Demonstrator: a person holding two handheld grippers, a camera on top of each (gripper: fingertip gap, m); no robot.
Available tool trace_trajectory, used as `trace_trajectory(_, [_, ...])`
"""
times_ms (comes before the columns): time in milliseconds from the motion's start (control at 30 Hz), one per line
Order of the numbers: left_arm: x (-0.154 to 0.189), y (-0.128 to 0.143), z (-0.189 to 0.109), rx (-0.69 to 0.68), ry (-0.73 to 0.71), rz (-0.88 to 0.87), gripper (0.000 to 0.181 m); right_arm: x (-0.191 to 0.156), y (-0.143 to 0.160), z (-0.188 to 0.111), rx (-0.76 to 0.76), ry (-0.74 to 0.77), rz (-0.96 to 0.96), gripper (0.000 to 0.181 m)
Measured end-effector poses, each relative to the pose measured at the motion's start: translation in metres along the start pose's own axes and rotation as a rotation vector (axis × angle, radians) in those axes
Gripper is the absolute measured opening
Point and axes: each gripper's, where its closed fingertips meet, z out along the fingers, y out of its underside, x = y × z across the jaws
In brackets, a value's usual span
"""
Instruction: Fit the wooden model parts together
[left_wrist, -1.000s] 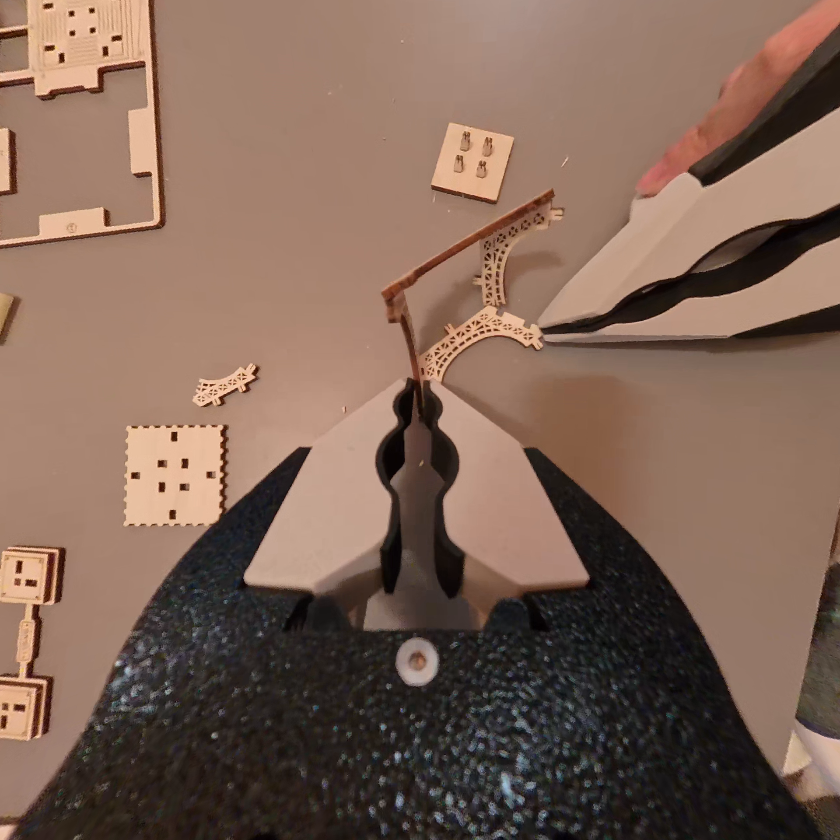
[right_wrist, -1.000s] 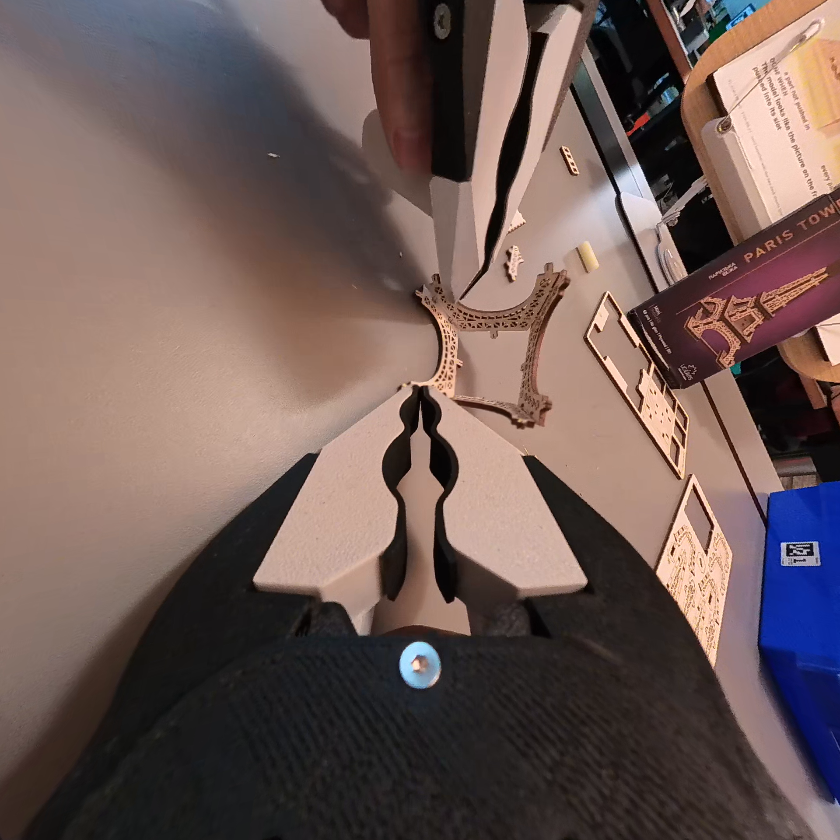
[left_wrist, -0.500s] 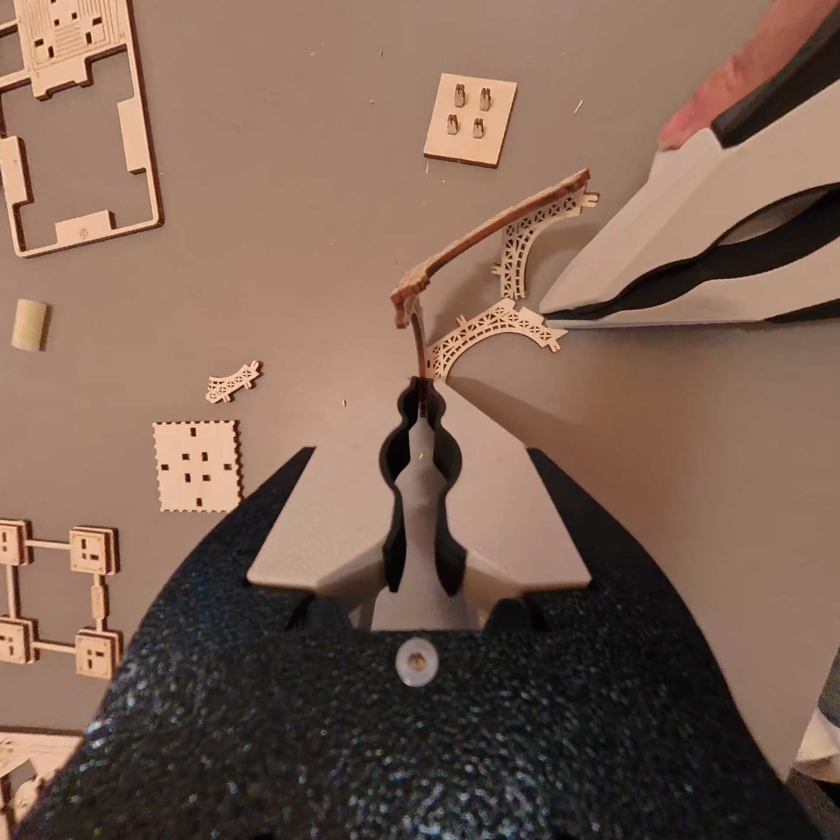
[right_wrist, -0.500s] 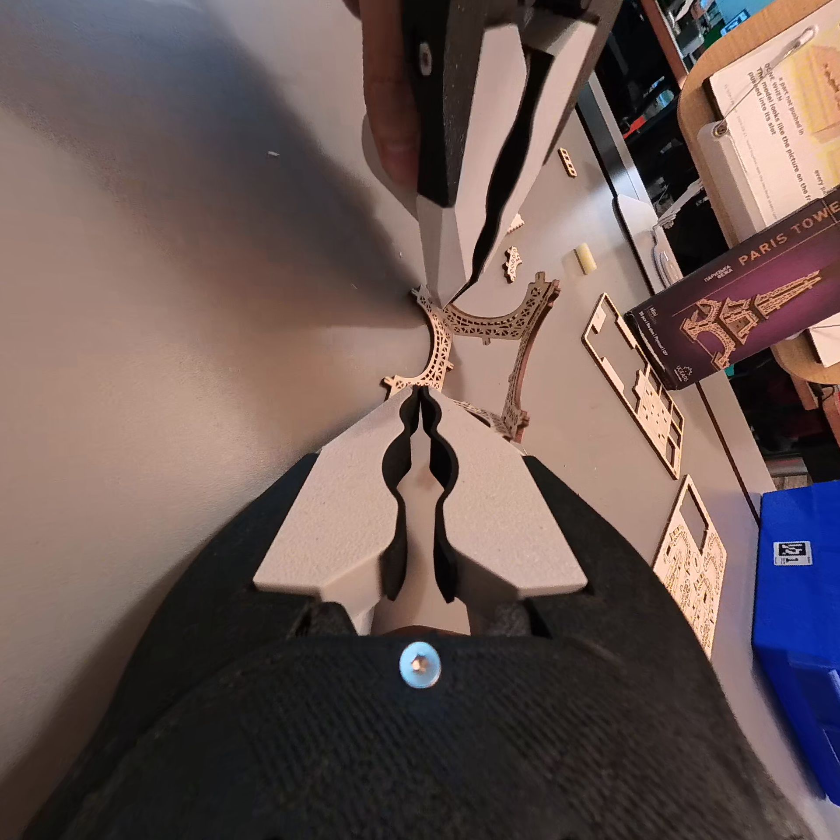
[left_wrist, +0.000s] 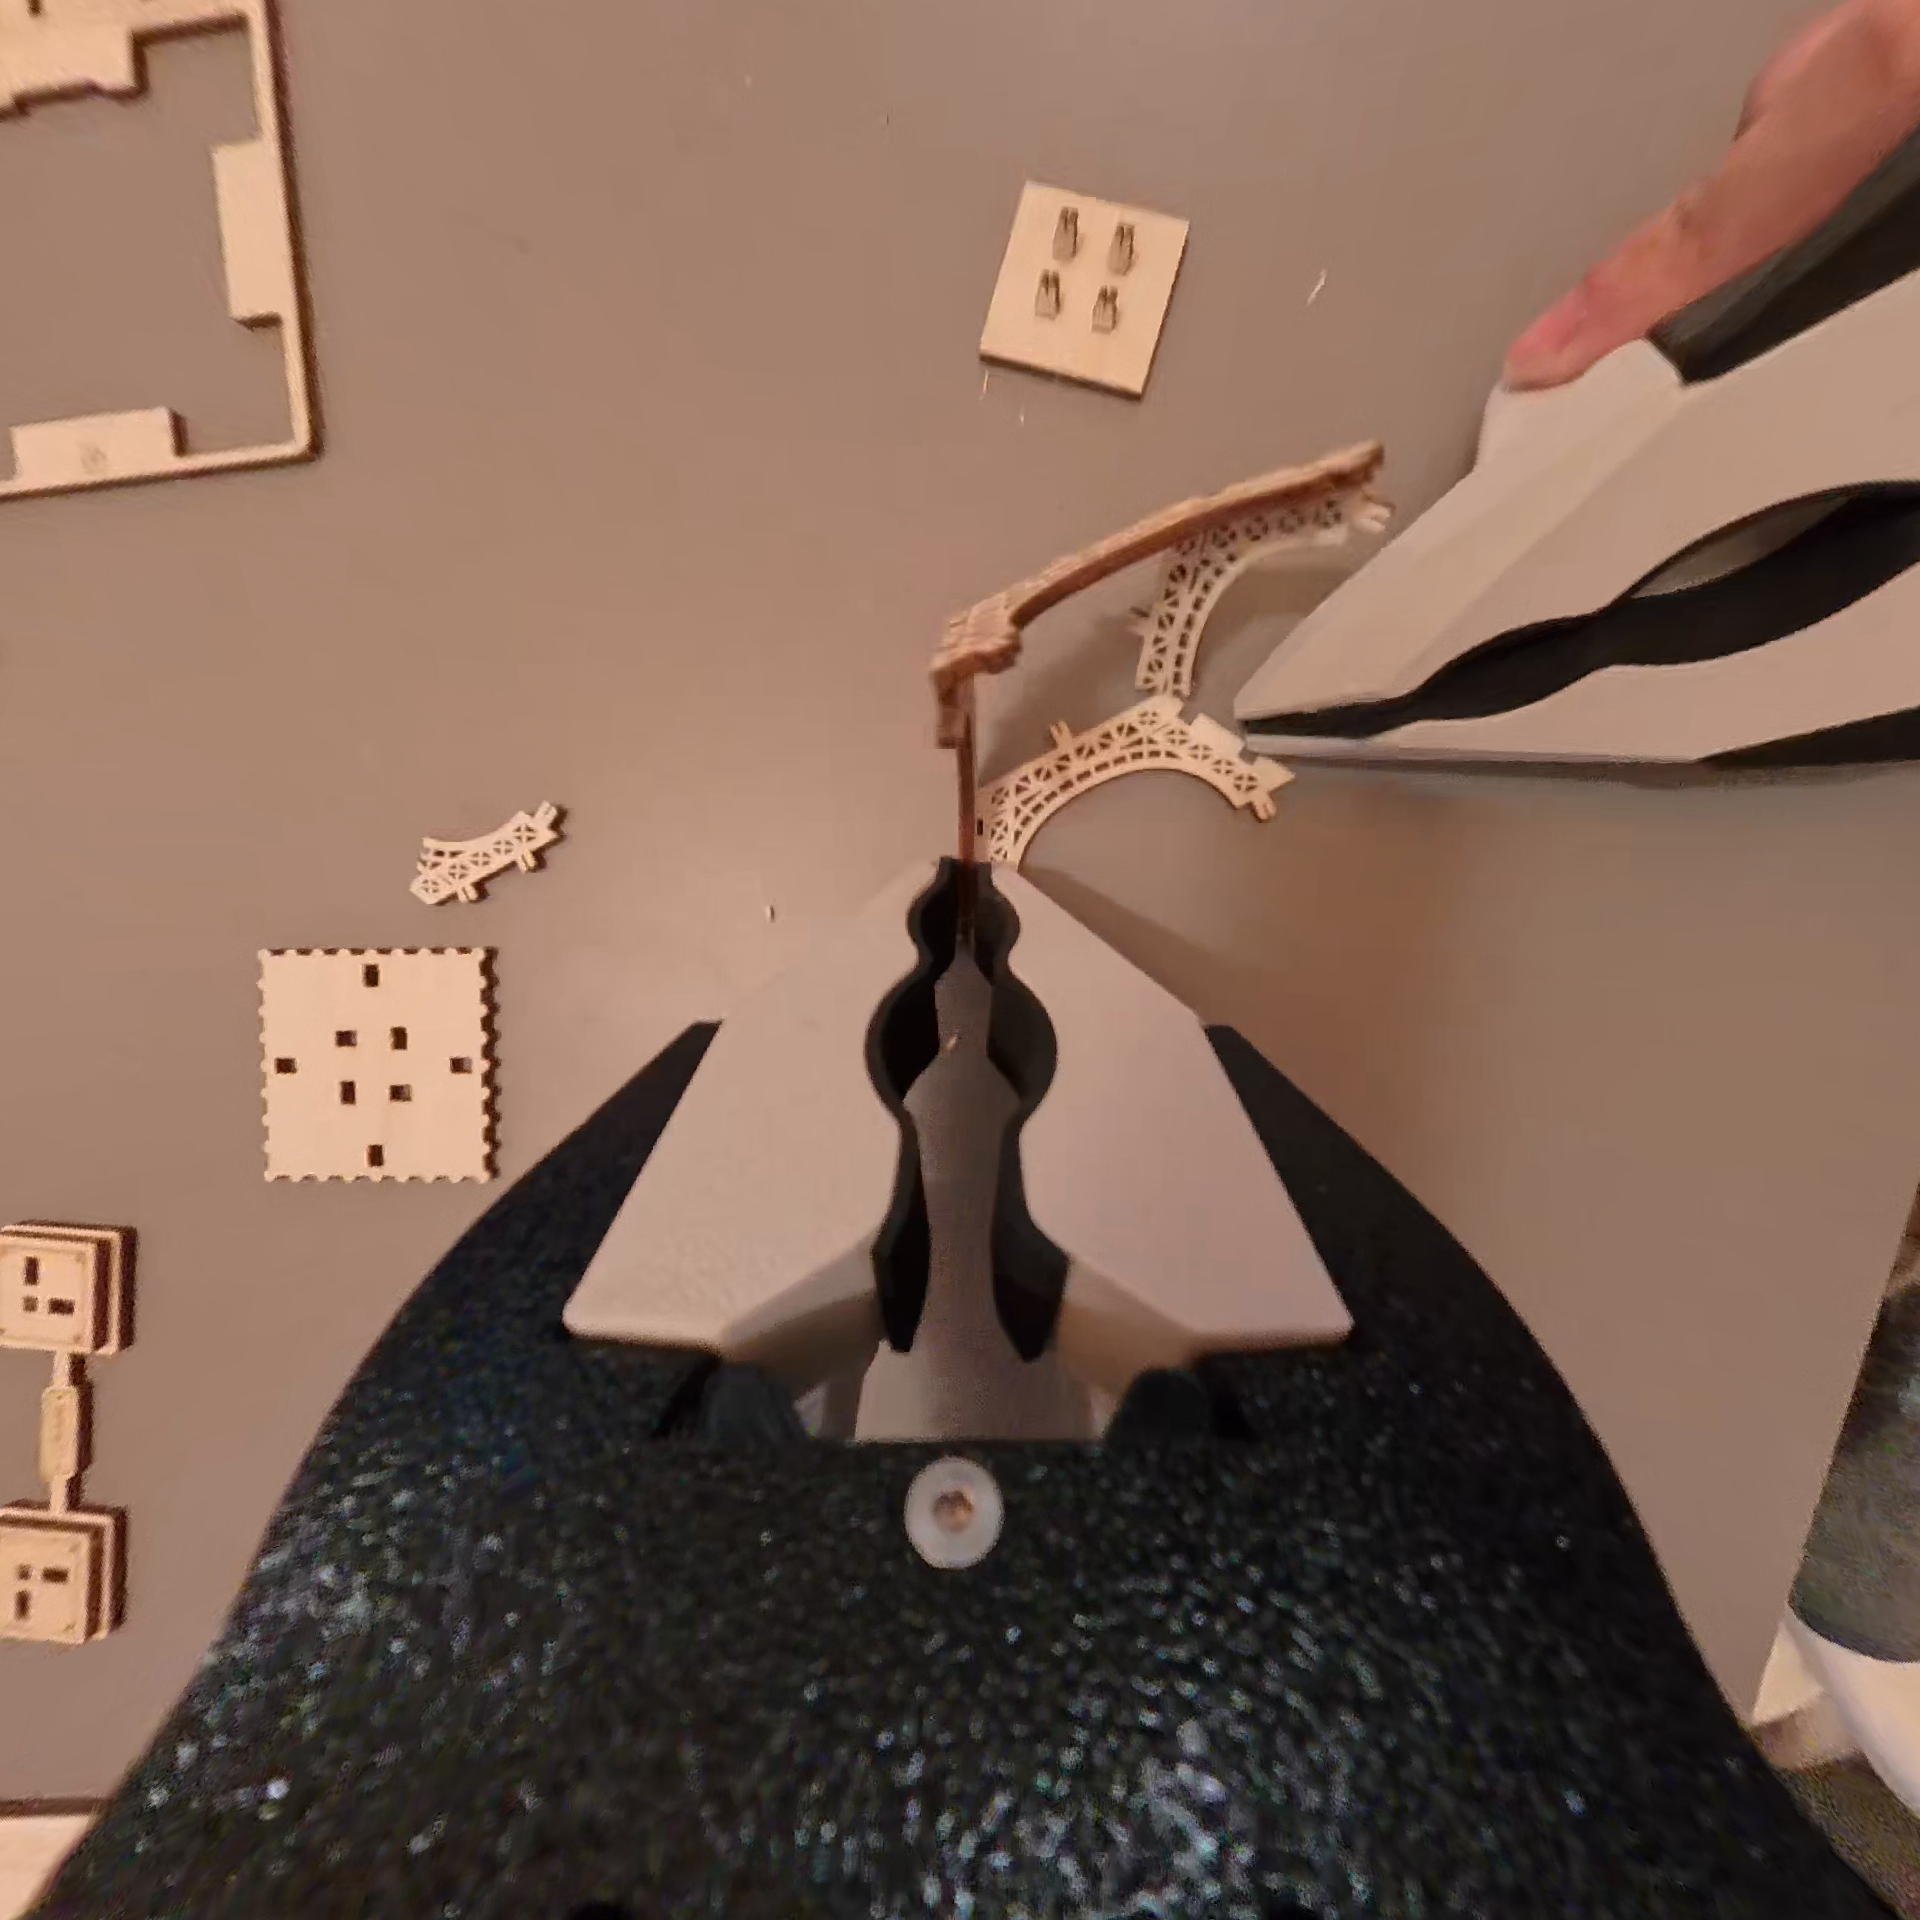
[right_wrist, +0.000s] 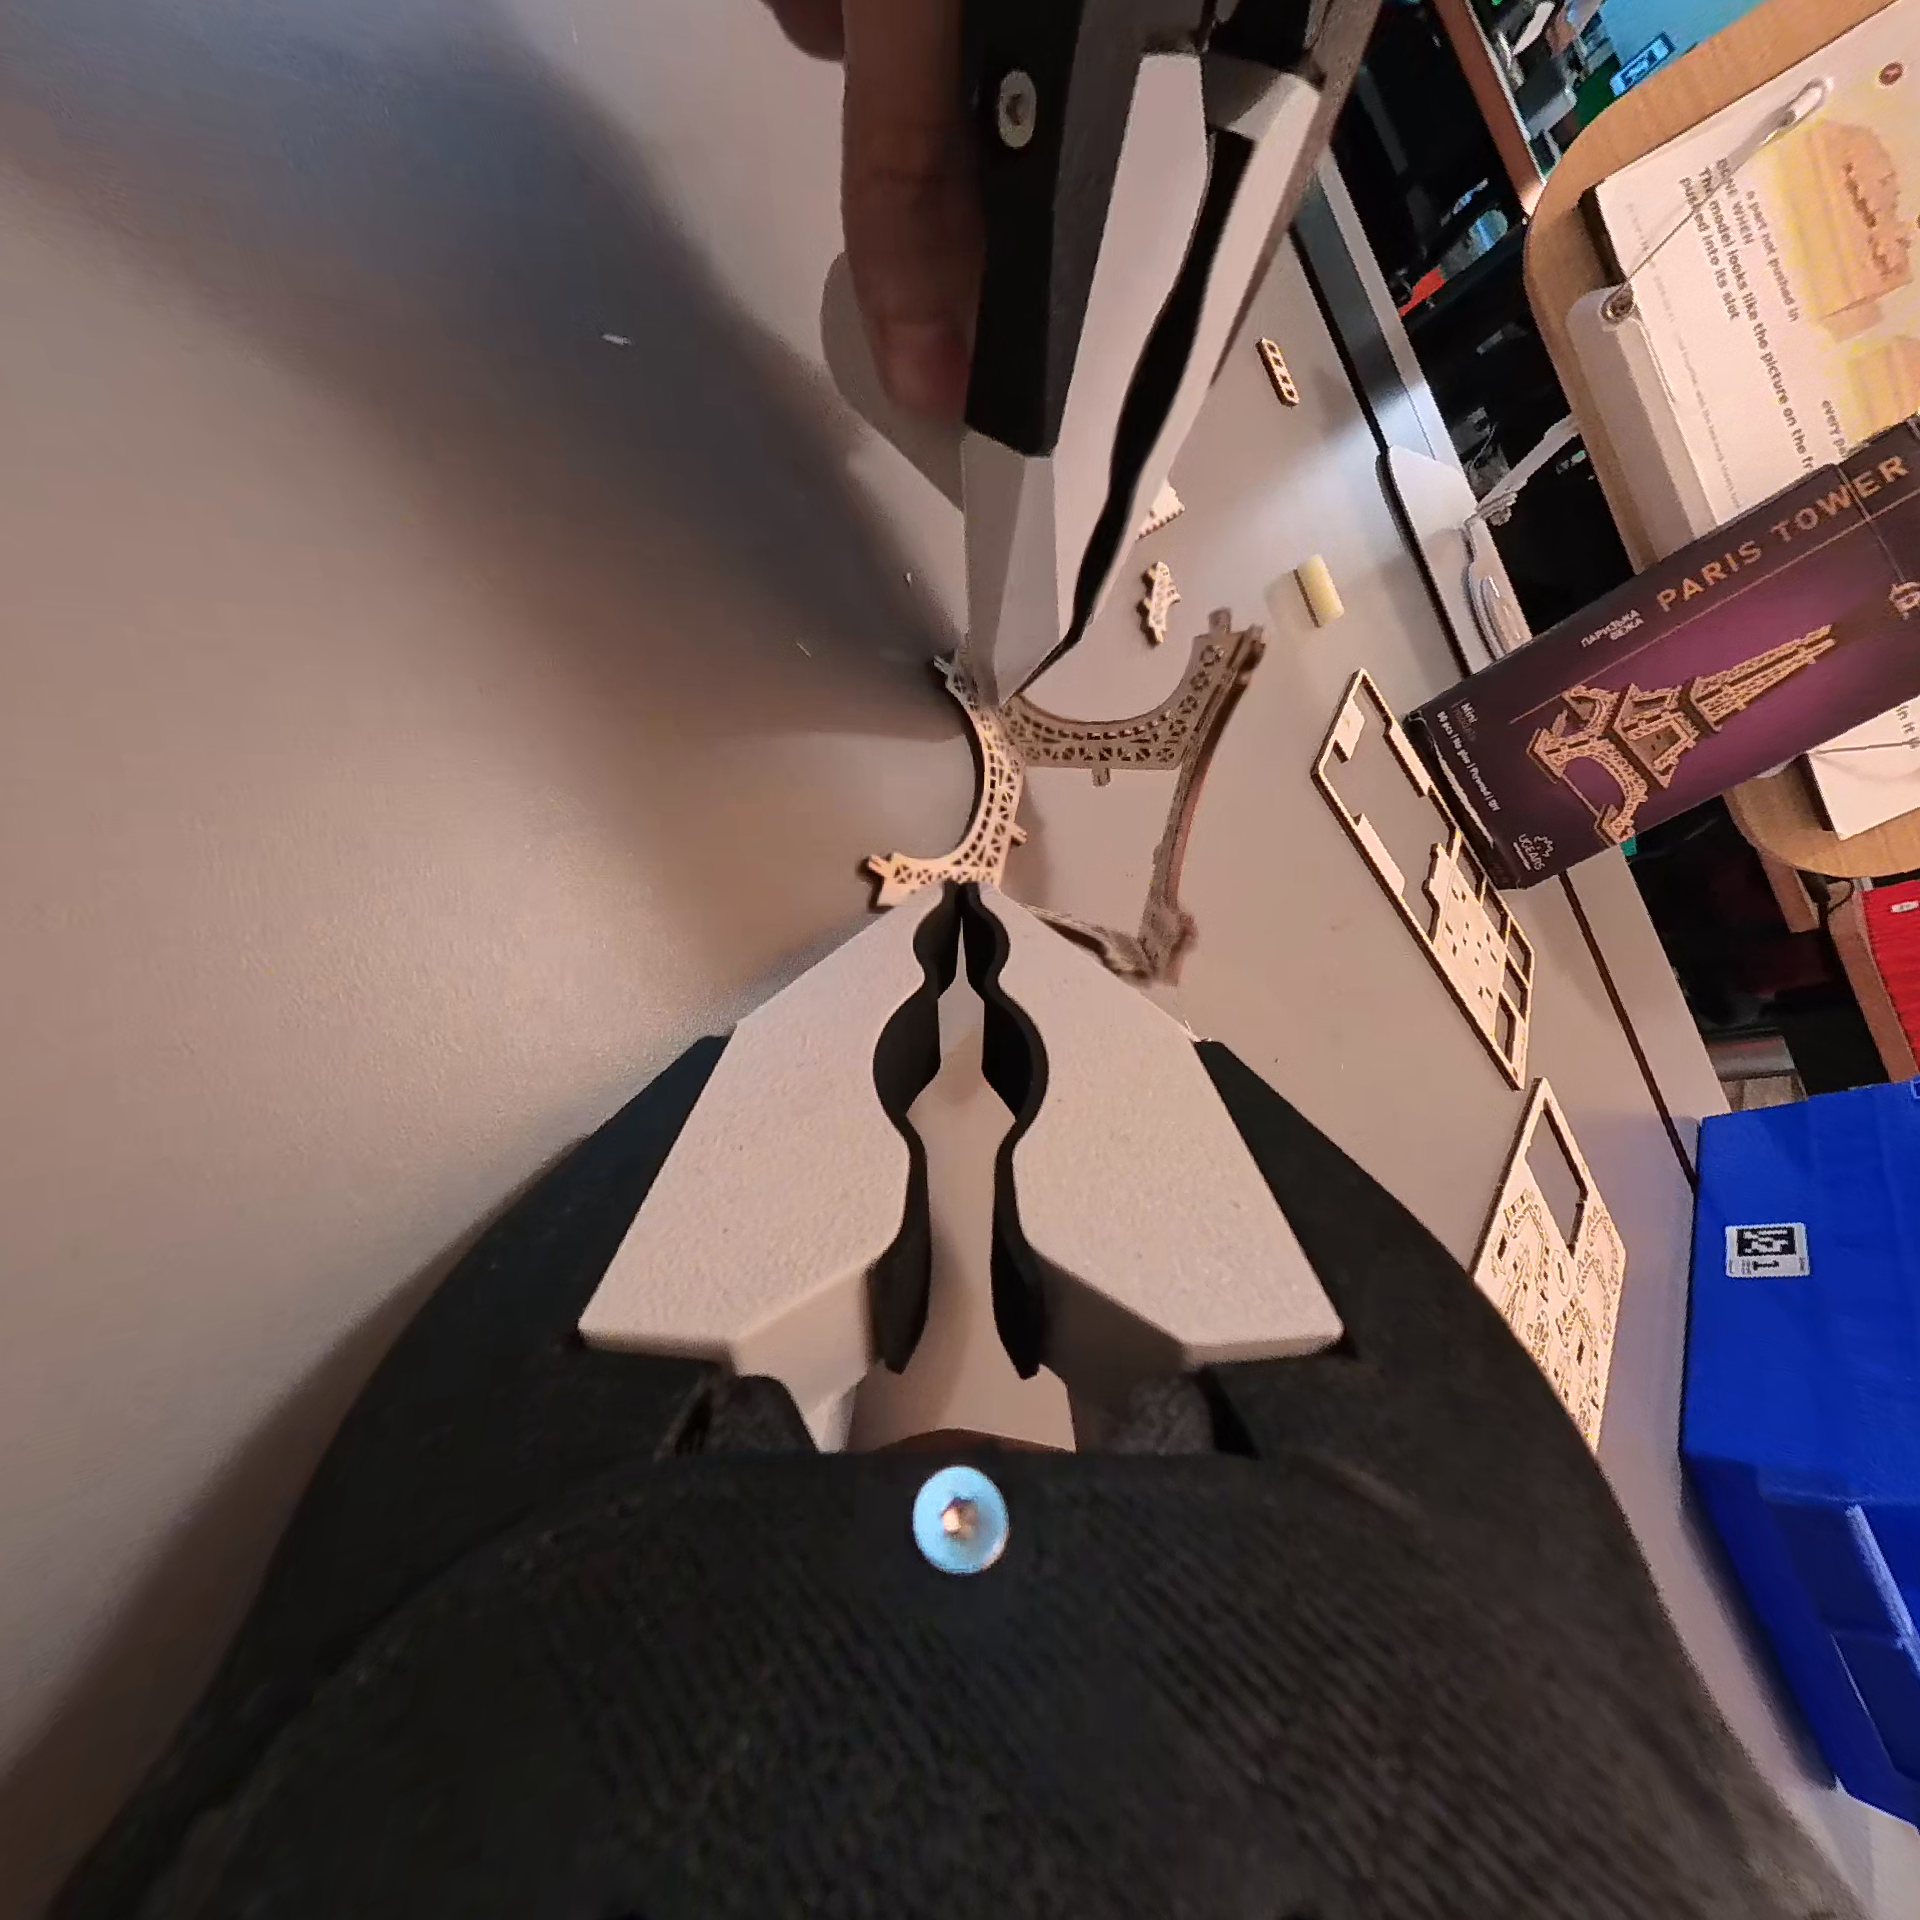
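The wooden arch frame (left_wrist: 1143, 748) of several lattice arches joined at the corners stands on the grey table (left_wrist: 644, 623). My left gripper (left_wrist: 961, 873) is shut on the edge of one arch, seen edge-on. In the right wrist view it comes down from the top (right_wrist: 1003, 686) onto a frame corner. My right gripper (right_wrist: 961, 904) is shut, its tips against the foot of the nearest arch (right_wrist: 992, 821). I cannot see whether it pinches the wood. It shows at the right of the left wrist view (left_wrist: 1247, 727). The frame (right_wrist: 1174, 727) looks skewed.
On the table lie a pegged square plate (left_wrist: 1086, 286), a slotted square plate (left_wrist: 376, 1065), a small loose arch (left_wrist: 486, 852) and a punched-out sheet (left_wrist: 260, 312). A dark model box (right_wrist: 1683, 686), more sheets (right_wrist: 1455, 883) and a blue bin (right_wrist: 1808, 1403) sit to the right.
The arch frame has twisted out of square; its near arch swung left in front of my right gripper. My left gripper has tilted while keeping hold of its arch.
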Motion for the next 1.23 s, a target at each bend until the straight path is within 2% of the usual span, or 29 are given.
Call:
trace_trajectory(33, [0.000, 0.000, 0.000, 0.009, -0.008, -0.006, 0.001, 0.000, 0.000, 0.000, 0.001, 0.001, -0.002, 0.000])
trace_trajectory(133, [0.000, -0.001, -0.001, 0.002, -0.067, 0.045, 0.000, 0.000, 0.001, 0.000, 0.002, 0.004, -0.005, 0.000])
trace_trajectory(333, [-0.001, -0.002, -0.002, 0.119, -0.018, -0.064, 0.000, 0.001, 0.001, 0.001, 0.007, 0.019, -0.037, 0.000])
trace_trajectory(567, [-0.012, -0.023, -0.033, 0.416, 0.136, -0.358, 0.000, 0.002, 0.002, 0.002, 0.022, 0.014, -0.032, 0.000])
trace_trajectory(700, [-0.017, -0.031, -0.050, 0.540, 0.222, -0.480, 0.000, 0.007, 0.002, 0.000, 0.039, 0.016, 0.009, 0.013])
trace_trajectory(833, [-0.021, -0.034, -0.058, 0.605, 0.255, -0.540, 0.000, 0.023, -0.005, -0.006, 0.107, 0.044, 0.130, 0.023])
trace_trajectory(1100, [-0.018, -0.054, -0.070, 0.752, 0.302, -0.590, 0.000, 0.055, -0.030, -0.017, 0.338, 0.010, 0.480, 0.015])
trace_trajectory(1167, [-0.014, -0.063, -0.079, 0.836, 0.368, -0.609, 0.000, 0.059, -0.033, -0.015, 0.367, -0.016, 0.530, 0.014])
trace_trajectory(1233, [-0.005, -0.076, -0.097, 0.982, 0.523, -0.645, 0.000, 0.066, -0.044, -0.018, 0.452, -0.059, 0.633, 0.016])
